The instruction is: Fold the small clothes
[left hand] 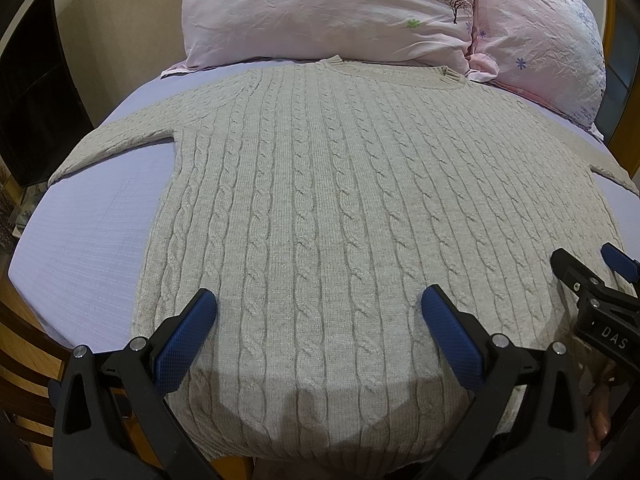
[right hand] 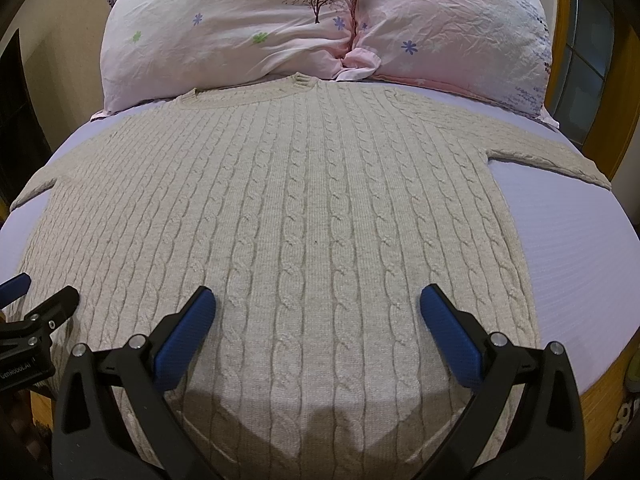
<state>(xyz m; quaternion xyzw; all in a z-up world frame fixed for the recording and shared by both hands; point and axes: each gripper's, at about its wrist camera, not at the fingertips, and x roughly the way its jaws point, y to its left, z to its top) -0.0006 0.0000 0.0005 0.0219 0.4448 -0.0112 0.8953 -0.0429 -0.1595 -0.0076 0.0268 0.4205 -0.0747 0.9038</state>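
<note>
A beige cable-knit sweater [left hand: 320, 200] lies flat and spread out on a bed, collar toward the pillows, hem toward me. It also shows in the right wrist view [right hand: 300, 220]. Its left sleeve [left hand: 120, 140] and right sleeve [right hand: 552, 156] stretch out sideways. My left gripper [left hand: 318, 312] is open and empty, hovering over the left part of the hem. My right gripper [right hand: 316, 312] is open and empty over the right part of the hem. The right gripper also shows at the edge of the left wrist view [left hand: 592, 276]. The left gripper shows at the edge of the right wrist view [right hand: 40, 300].
The bed has a lavender sheet [left hand: 88, 240] on a wooden frame [right hand: 600, 412]. Two pink flowered pillows [left hand: 328, 12] [right hand: 452, 28] lie just past the collar. A dark screen [left hand: 32, 100] stands at the left and a window [right hand: 588, 64] at the right.
</note>
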